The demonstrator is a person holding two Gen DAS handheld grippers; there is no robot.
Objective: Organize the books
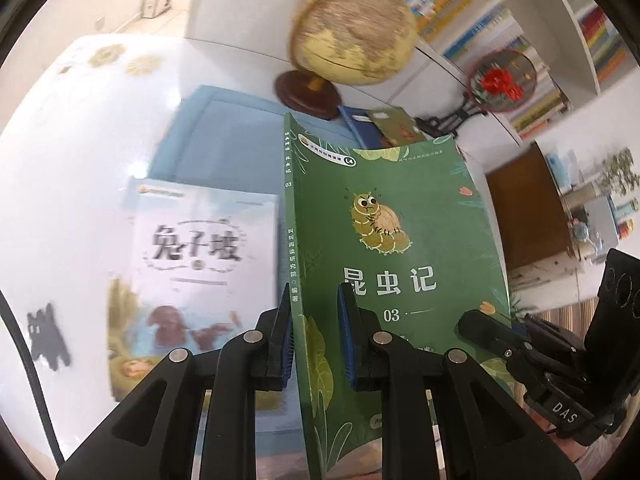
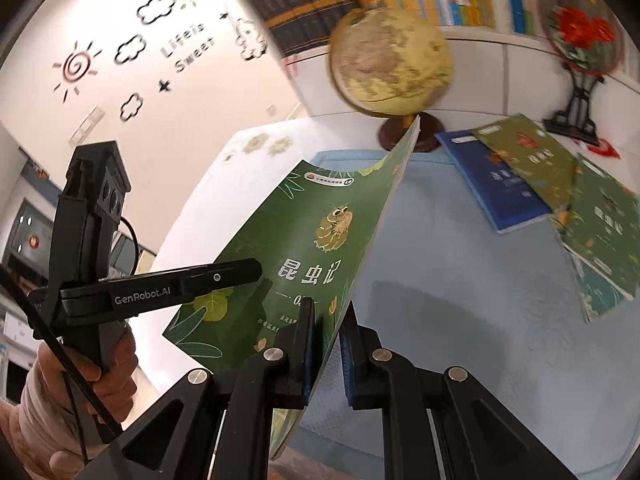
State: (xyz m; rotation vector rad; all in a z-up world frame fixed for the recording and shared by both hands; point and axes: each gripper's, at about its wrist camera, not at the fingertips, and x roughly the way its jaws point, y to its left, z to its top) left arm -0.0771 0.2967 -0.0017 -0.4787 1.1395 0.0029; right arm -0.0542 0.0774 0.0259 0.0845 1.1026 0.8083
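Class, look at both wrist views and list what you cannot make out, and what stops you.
- Green book, left wrist view: bottom edge cut off behind the left claw.
- White book, left wrist view: small print blurred; lower corner hidden by the claw.
- Blue book, right wrist view: title blurred, partly covered by another green book.
- Globe, both views: map smeared by blur.

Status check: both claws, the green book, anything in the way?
Left claw and right claw both shut on green book, lifted off the blue mat. Globe stands beyond; other books lie to the side.
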